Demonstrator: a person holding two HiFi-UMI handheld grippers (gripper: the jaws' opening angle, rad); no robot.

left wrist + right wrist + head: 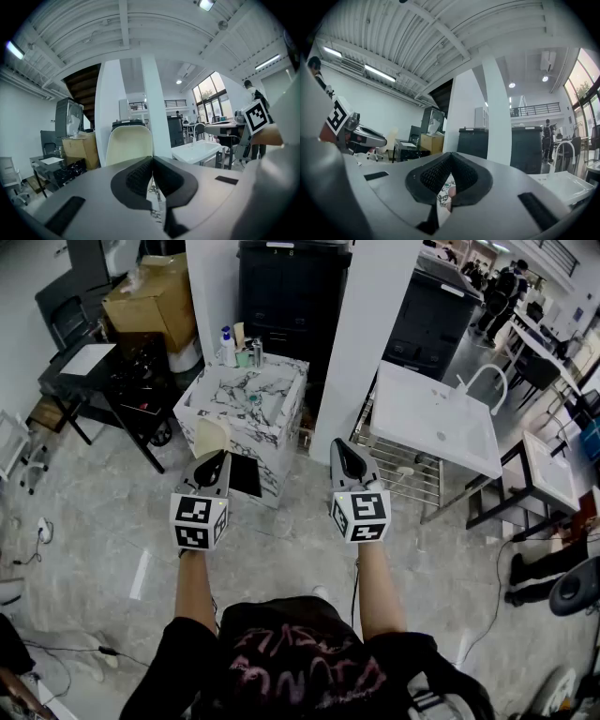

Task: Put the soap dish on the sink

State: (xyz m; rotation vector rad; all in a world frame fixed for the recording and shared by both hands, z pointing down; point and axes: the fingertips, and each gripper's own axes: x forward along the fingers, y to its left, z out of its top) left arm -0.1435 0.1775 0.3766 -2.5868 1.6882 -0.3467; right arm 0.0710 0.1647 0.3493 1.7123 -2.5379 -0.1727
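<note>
The soap dish [212, 436] is a cream, rounded tray. My left gripper [217, 459] is shut on its edge and holds it up in the air in front of the marble cabinet [246, 405]. In the left gripper view the soap dish [128, 145] stands upright just beyond the closed jaws. My right gripper [348, 456] is level with the left one, shut and holding nothing. The white sink [439, 418] with its curved faucet [488, 378] stands on a metal frame to the right, well apart from both grippers. The left gripper view also shows the sink [197, 151].
Bottles [235, 347] stand at the back of the marble cabinet. A white pillar [361, 343] rises between cabinet and sink. Black cabinets [289, 296], a cardboard box [155, 298] and a dark desk [84, 367] stand behind. A second basin [553, 474] is at far right. People stand in the far background.
</note>
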